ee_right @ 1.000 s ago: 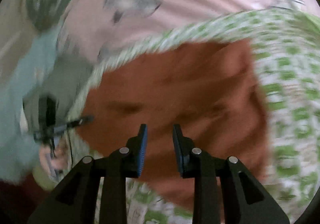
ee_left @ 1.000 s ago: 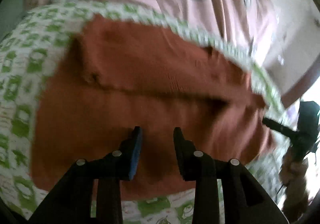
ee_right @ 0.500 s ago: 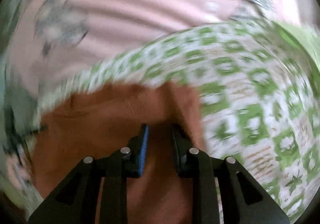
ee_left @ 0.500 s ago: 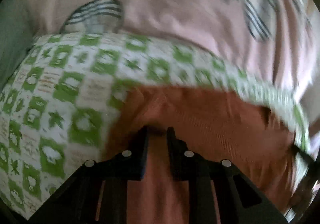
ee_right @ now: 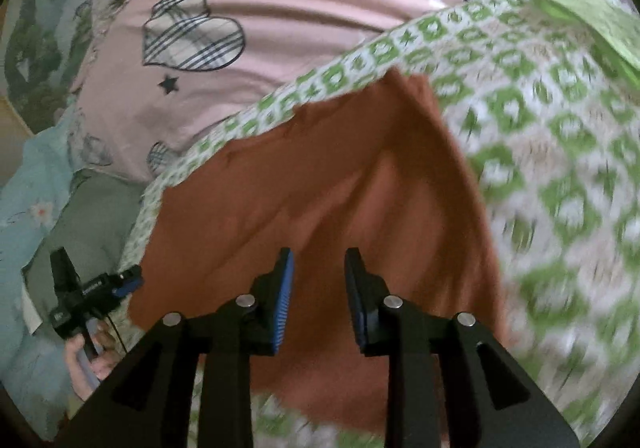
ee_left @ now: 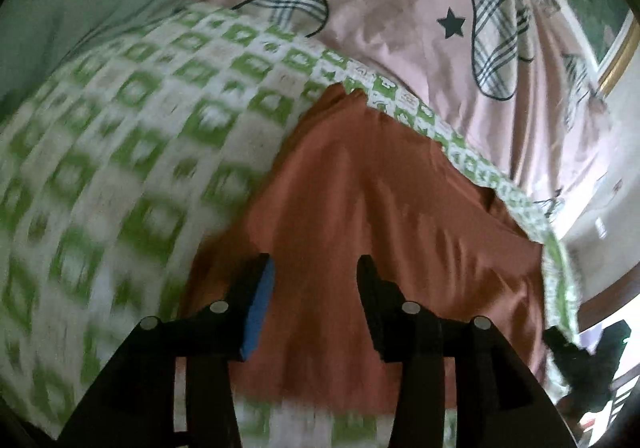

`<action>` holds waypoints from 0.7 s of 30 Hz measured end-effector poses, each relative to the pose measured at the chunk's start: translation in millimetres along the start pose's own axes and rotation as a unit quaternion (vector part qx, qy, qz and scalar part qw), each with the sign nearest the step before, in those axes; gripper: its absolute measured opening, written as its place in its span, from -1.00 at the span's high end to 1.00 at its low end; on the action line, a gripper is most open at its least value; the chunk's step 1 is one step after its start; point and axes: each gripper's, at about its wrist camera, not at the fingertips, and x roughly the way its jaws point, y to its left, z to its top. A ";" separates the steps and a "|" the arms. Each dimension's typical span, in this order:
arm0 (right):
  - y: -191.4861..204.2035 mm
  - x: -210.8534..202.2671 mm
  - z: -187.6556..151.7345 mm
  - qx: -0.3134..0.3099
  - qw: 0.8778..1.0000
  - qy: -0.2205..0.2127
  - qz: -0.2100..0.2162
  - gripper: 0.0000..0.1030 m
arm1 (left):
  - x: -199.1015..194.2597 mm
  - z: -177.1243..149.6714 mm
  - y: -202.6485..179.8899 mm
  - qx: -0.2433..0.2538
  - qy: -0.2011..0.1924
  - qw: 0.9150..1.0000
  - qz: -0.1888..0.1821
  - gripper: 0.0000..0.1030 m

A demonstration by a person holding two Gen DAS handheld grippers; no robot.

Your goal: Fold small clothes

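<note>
A rust-orange garment (ee_left: 384,216) lies folded on a green-and-white patterned cloth (ee_left: 132,136). It also shows in the right wrist view (ee_right: 320,188). My left gripper (ee_left: 314,268) is open and empty, above the garment's near left part. My right gripper (ee_right: 318,260) is open and empty, above the garment's near right part. In the right wrist view the left gripper (ee_right: 92,288) and the hand that holds it show at the garment's left edge.
The patterned cloth (ee_right: 552,152) lies on a pink bedsheet (ee_right: 300,8) with plaid hearts and stars. A pale blue floral fabric (ee_right: 36,204) lies at the far left. A wall and a gold picture frame (ee_left: 616,60) stand at the right.
Both grippers, nearly shut at the garment's far edge half a second ago, have opened and pulled back toward me. The garment lies folded over, narrower than one second ago.
</note>
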 end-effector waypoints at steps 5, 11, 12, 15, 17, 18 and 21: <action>1.1 -9.1 -35.2 0.025 1.000 0.005 0.013 0.24 | -28.9 -36.2 17.3 -0.054 -0.009 0.998 -0.010 -0.04; 8.5 -11.2 -46.4 0.019 0.999 0.021 0.021 0.20 | -30.4 -64.4 30.1 -0.090 0.016 0.996 -0.023 -0.17; 9.5 -12.3 -47.5 0.019 0.999 0.021 0.021 0.18 | -27.7 -67.6 30.4 -0.094 0.023 0.995 -0.027 -0.17; 13.1 -14.5 -49.0 0.018 0.999 0.019 0.024 0.13 | -22.4 -72.2 29.9 -0.106 0.023 0.993 -0.040 -0.22; 16.0 -15.8 -50.2 0.014 0.999 0.017 0.023 0.11 | -20.5 -71.7 28.5 -0.111 0.015 0.993 -0.043 -0.27; 18.0 -16.1 -50.9 0.012 1.000 0.016 0.022 0.10 | -18.4 -71.1 28.0 -0.117 0.010 0.992 -0.049 -0.30; 20.7 -15.7 -50.9 0.010 1.000 0.016 0.025 0.06 | -6.8 -67.5 26.5 -0.135 -0.002 0.989 -0.058 -0.42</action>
